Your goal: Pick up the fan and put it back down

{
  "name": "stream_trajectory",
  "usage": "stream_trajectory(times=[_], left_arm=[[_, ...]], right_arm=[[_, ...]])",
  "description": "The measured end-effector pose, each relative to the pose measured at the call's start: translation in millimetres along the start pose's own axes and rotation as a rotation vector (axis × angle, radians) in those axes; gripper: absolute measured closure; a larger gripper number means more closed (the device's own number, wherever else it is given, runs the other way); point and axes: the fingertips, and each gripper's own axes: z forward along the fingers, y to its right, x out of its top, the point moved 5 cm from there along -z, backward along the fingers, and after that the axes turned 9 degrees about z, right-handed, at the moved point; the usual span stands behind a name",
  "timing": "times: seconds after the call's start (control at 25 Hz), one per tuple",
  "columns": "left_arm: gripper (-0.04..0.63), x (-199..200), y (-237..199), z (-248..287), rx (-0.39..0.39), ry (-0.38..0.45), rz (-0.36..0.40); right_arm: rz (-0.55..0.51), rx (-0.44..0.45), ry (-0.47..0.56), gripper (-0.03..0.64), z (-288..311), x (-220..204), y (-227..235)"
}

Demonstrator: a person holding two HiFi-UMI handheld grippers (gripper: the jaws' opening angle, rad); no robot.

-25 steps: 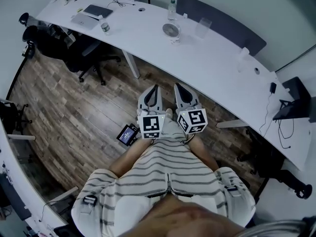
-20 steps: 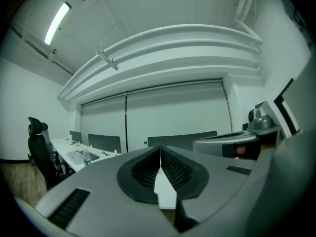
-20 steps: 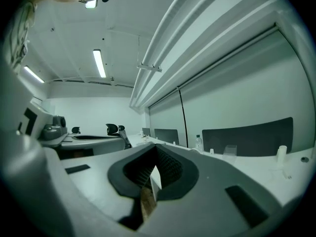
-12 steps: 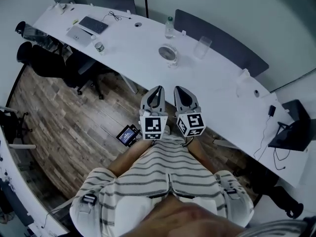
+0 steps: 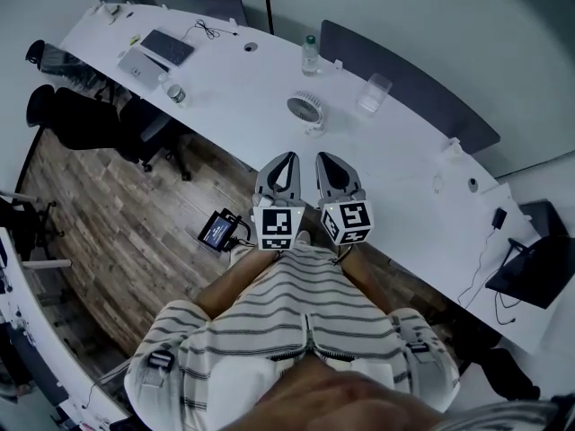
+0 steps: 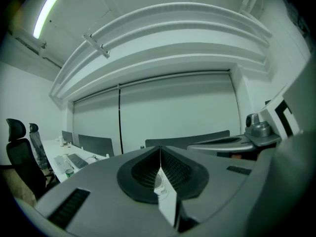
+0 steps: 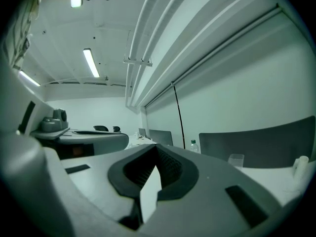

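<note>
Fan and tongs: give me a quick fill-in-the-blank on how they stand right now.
1. The left tongs and right tongs are both ____.
2. The fan sits on the desk, held by ____ tongs.
3. In the head view the cup stands to the fan's ____.
Missing words: shut; neither; right.

The jaws of my left hand-held gripper hide all but a sliver of the fan. In the head view, the water bottle is too small to read its label.
</note>
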Motion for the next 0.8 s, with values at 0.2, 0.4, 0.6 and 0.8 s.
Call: stream_trajectory(times=[0.2, 0.4, 0.6, 0.8], left_arm=[[0.588, -8, -11, 15, -0.004, -0.023, -0.010], [0.588, -13, -24, 33, -0.030, -0.021, -0.010], [0.588, -13, -41, 51, -0.057, -0.007, -0.013], [0.588, -21, -56, 66, -0.092, -0.001, -0.017]], right_arm=[[0.013, -0.009, -0.022, 0.606, 17, -6, 7], [0.013, -0.029, -0.029, 0.606, 37, -6, 15], [0.014, -0.044, -0.027, 0.606, 59, -2, 18], [0.010, -0.065, -0.046, 0.606, 83, -5, 24]])
